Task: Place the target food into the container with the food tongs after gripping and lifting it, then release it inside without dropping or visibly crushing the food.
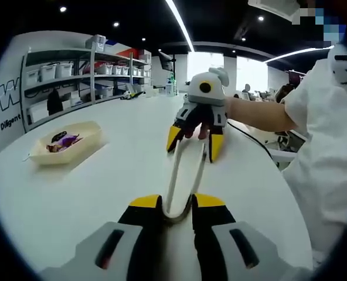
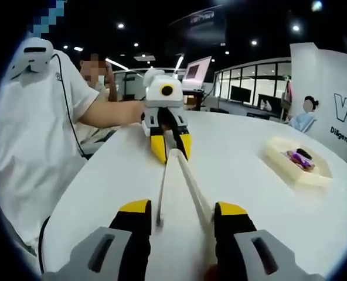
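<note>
Fingers of the left gripper, black with yellow tips, are clenched on the looped hinge end of a pair of long white plastic food tongs. In the right gripper view the right gripper has its own yellow-tipped fingers set around the two spread arms of those tongs, one finger outside each arm; whether they press on the arms I cannot tell. The tongs span the gap between the two grippers, above the round white desk. A pale cream, shallow oblong plastic container rests on the desk well apart from the tongs, and in it lie small dark and purple-wrapped food pieces. In the right gripper view the same container sits off to the right. A person in a white top holds both grippers, forearm bare
</note>
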